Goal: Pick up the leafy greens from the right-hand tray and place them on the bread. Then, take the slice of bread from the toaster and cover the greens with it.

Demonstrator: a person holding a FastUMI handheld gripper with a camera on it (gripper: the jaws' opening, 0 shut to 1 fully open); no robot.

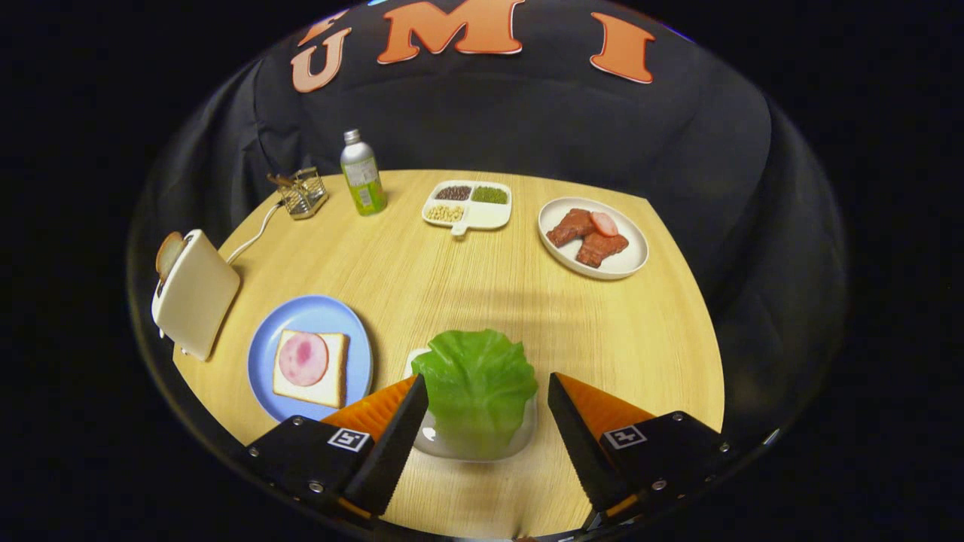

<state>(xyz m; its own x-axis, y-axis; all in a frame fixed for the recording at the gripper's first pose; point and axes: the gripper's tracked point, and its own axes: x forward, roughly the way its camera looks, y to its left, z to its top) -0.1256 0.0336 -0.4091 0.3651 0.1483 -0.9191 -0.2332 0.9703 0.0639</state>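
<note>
Round wooden table fills the booth. On it, the leafy greens lie on a small white tray, between the spread-apart fingers of the gripper, neither pressing them. Left of the greens sits a blue plate with bread; beyond that plate, a toaster holding a slice.

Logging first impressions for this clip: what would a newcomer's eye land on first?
The green lettuce leaf, lying on a small dish between the fingers of the open gripper. Next, the blue plate beside it, with a slice of bread topped with ham, and the toaster beyond that plate with a slice sticking out.
</note>
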